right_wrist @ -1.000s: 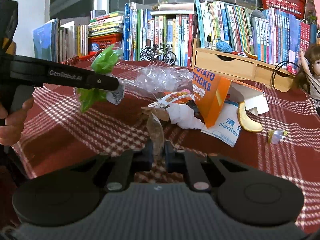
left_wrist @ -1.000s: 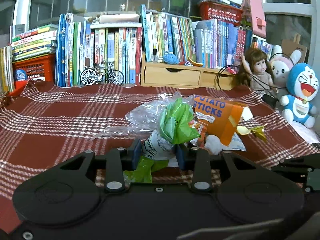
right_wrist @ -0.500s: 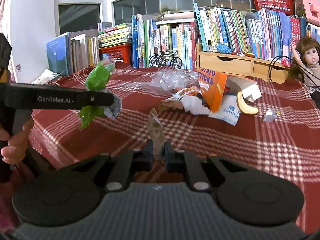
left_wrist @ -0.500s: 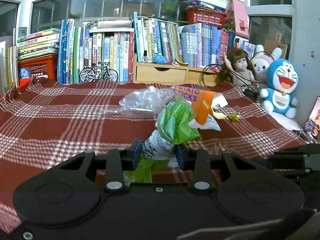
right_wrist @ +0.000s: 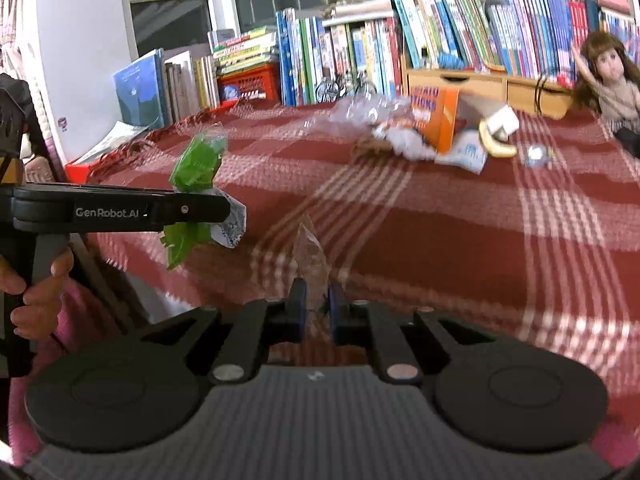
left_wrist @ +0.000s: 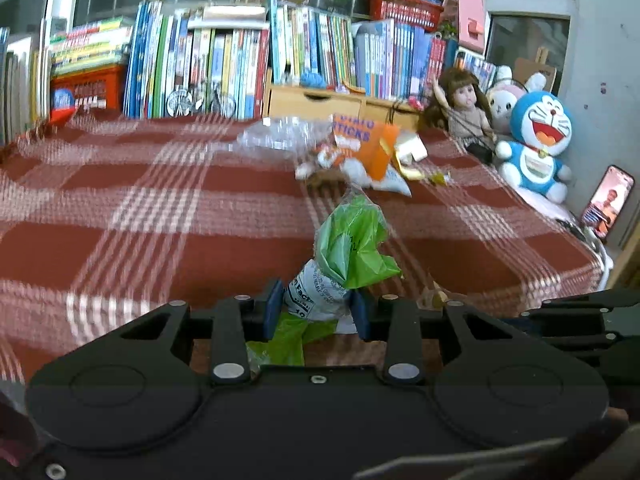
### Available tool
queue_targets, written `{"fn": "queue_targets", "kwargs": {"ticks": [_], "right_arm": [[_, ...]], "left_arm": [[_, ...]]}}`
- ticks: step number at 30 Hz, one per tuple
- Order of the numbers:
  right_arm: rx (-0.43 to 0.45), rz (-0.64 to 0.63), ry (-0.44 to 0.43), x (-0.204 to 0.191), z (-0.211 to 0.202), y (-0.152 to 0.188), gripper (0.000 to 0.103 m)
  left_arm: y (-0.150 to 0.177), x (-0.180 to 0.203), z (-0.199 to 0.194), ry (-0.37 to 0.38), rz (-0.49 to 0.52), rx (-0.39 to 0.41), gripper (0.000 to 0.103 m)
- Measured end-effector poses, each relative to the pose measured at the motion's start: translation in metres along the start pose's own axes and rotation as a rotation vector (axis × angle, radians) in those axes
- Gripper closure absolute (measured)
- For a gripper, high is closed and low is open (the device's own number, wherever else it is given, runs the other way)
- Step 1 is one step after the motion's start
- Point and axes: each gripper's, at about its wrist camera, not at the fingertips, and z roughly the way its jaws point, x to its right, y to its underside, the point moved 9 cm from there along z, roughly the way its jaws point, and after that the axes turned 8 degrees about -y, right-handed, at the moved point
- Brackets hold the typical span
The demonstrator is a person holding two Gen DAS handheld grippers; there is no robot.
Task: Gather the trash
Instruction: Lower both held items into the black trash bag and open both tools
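My left gripper [left_wrist: 316,306] is shut on a crumpled green and white wrapper [left_wrist: 352,248], held above the near edge of the red plaid cloth. From the right wrist view the same green wrapper [right_wrist: 196,168] sticks out above and below the left gripper [right_wrist: 224,210]. My right gripper [right_wrist: 316,304] is shut on a thin clear brownish wrapper [right_wrist: 310,256]. A trash pile lies far back: an orange potato sticks box [left_wrist: 370,148], a clear plastic bag [left_wrist: 280,136], a white sachet [right_wrist: 468,152] and a banana peel [right_wrist: 494,144].
The red plaid cloth [left_wrist: 140,208] covers the table. Books [left_wrist: 224,68] and a wooden drawer unit [left_wrist: 320,100] line the back. A doll [left_wrist: 460,108] and a blue plush toy [left_wrist: 536,144] stand at the right, with a phone [left_wrist: 608,200] beside them. A hand [right_wrist: 28,284] grips the left handle.
Both grippers have pulled back from the trash pile toward the table's near edge, each still holding its wrapper. The pile now looks smaller and farther away.
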Motion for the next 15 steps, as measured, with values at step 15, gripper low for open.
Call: {"fn": "queue_targets", "kwargs": {"ticks": [15], "right_arm": [[-0.259, 0.143, 0.002, 0.011, 0.049, 0.106, 0.087]], "left_arm": [[0.120, -0.016, 0.047, -0.097, -0.085, -0.352, 0.069]]}}
